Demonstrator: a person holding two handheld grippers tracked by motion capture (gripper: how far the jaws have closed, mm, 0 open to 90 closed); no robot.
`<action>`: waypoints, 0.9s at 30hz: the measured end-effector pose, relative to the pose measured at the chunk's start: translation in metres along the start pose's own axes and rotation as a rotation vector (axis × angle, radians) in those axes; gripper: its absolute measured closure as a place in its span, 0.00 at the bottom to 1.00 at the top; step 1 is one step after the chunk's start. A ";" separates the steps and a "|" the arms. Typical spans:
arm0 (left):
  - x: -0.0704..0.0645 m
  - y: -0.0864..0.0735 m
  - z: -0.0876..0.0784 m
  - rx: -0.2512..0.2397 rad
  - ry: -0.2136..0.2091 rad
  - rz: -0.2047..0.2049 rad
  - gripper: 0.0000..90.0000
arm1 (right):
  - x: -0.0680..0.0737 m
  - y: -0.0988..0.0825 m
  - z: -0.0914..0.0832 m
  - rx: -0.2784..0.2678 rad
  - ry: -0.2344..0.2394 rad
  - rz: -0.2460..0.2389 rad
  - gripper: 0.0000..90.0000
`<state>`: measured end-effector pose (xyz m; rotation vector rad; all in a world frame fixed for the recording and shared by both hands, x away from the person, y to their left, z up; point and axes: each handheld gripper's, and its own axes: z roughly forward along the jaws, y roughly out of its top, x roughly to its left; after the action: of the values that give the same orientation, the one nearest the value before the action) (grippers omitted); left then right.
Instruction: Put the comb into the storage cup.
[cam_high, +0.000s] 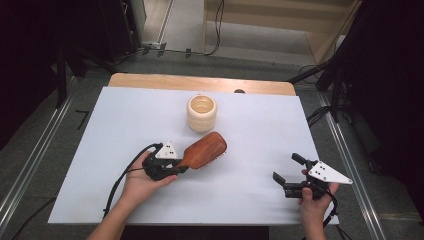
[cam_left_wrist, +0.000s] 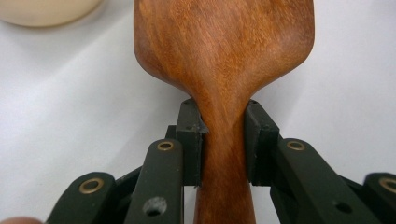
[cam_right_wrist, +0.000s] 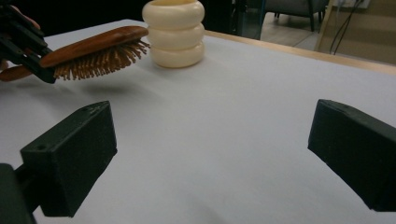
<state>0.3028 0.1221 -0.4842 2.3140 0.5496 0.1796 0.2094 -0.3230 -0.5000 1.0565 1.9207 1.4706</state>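
Observation:
A wooden hairbrush is held just above the white table, bristles down, its head pointing toward a cream ribbed cup. My left gripper is shut on the brush's neck; in the left gripper view both pads clamp the narrow handle below the wide head. The right gripper view shows the hairbrush lifted off the surface, next to the cup. My right gripper stands open at the table's right front, nothing between its jaws.
A white sheet covers the table, with a wooden strip along its far edge. The cream cup stands just beyond the brush head. Dark stands and cables surround the table on the floor.

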 end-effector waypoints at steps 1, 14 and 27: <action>0.000 0.000 -0.002 -0.009 0.000 -0.004 0.80 | 0.000 0.000 0.000 0.000 0.000 0.000 0.00; -0.002 -0.005 -0.018 -0.137 0.048 -0.025 0.80 | 0.025 0.039 0.022 -0.040 0.104 0.009 0.00; -0.002 -0.010 -0.028 -0.260 0.075 -0.040 0.80 | 0.046 0.077 0.061 -0.037 0.158 -0.015 0.00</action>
<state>0.2898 0.1454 -0.4710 2.0489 0.5734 0.3016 0.2510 -0.2418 -0.4409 0.9323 1.9957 1.6177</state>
